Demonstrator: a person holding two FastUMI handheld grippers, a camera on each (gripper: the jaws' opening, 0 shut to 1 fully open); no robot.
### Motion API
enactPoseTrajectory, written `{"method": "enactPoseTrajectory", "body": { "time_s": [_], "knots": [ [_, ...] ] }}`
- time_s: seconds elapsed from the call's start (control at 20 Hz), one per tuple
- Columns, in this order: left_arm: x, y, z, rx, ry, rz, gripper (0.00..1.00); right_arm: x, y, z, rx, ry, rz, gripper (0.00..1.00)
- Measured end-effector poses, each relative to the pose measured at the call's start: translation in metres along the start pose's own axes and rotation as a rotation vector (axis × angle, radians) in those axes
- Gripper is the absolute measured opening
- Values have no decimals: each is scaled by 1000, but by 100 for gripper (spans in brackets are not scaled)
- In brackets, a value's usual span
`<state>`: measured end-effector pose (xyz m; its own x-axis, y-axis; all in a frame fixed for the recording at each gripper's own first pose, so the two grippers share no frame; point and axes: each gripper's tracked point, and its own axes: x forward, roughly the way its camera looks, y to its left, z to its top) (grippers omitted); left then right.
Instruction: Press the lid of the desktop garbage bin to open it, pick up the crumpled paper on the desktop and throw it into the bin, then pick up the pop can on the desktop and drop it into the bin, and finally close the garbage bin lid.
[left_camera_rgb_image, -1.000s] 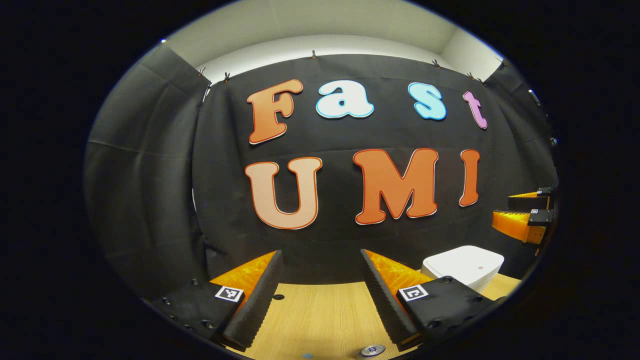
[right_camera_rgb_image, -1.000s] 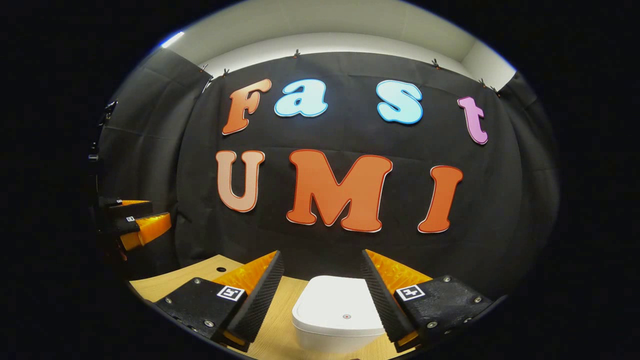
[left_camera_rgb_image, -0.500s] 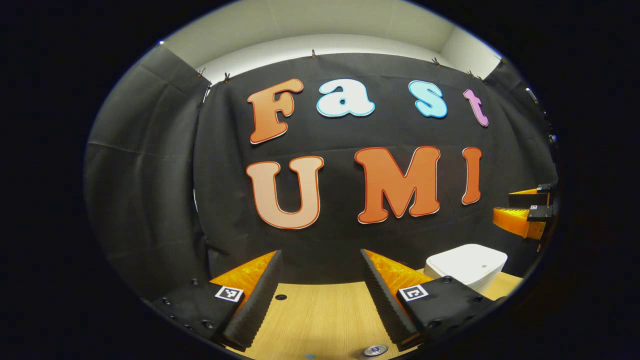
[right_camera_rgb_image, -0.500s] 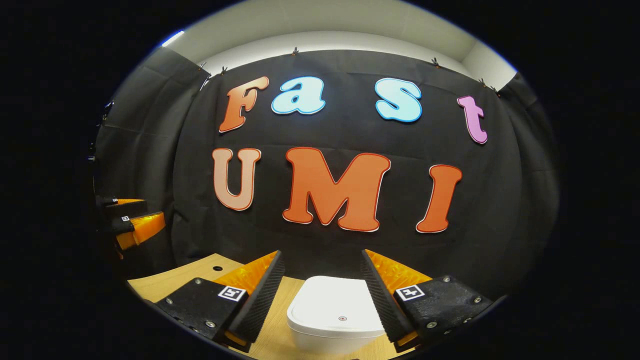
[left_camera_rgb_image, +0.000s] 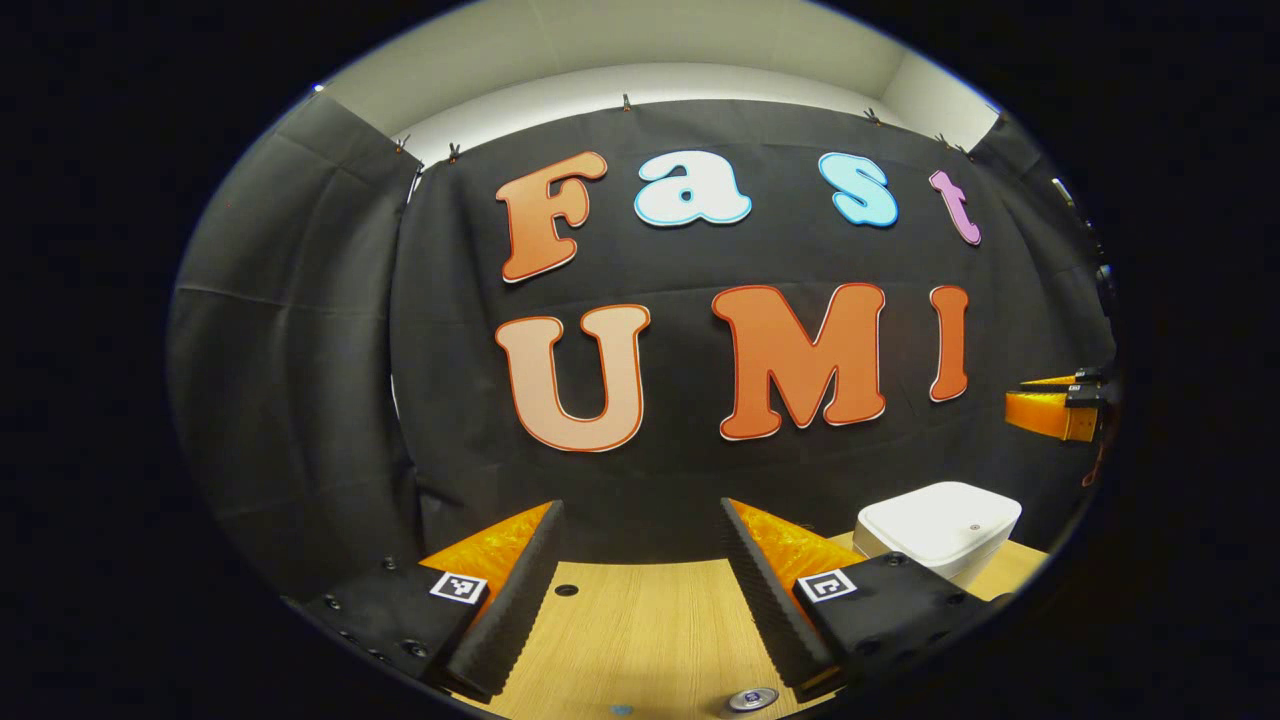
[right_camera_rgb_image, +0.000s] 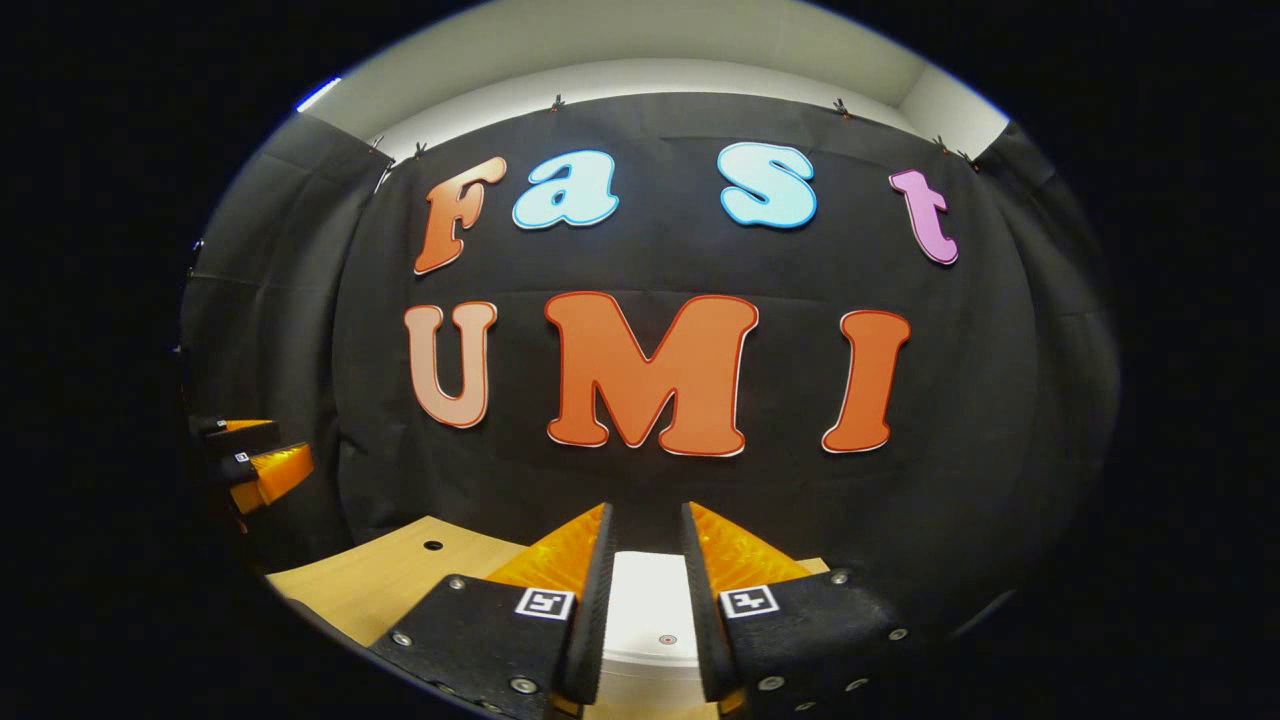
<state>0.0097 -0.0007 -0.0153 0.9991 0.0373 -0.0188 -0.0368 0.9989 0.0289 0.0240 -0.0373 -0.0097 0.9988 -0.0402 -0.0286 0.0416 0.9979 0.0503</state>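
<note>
1. Two grippers, neither holding anything. Right gripper (right_camera_rgb_image: 645, 600): fingers drawn near together with a narrow gap, nothing clamped. Left gripper (left_camera_rgb_image: 640, 590): fingers wide apart over bare desktop (left_camera_rgb_image: 640, 630).
2. Garbage bin (right_camera_rgb_image: 645, 640) sits directly ahead of and below the right gripper; its lid (right_camera_rgb_image: 650, 610) shows through the gap, apparently untouched.
3. Progress: lid down, so judged at step one, the press. Paper, can and closing all remain.
4. From the left gripper, the bin stands off to its right, well apart.

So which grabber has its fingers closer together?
The right gripper: its fingers are nearly closed above the white bin lid. The left gripper is spread wide.
</note>
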Motion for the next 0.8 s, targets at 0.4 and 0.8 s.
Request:
{"method": "enactPoseTrajectory", "body": {
  "time_s": [0.4, 0.8],
  "knots": [
    [2, -5, -9, 27, 32, 19, 97, 16, -11, -35, 67, 85, 33, 1],
    [3, -13, -18, 51, 64, 43, 98, 21, -8, -91, -9, 226, 101, 1]
  ]
}}
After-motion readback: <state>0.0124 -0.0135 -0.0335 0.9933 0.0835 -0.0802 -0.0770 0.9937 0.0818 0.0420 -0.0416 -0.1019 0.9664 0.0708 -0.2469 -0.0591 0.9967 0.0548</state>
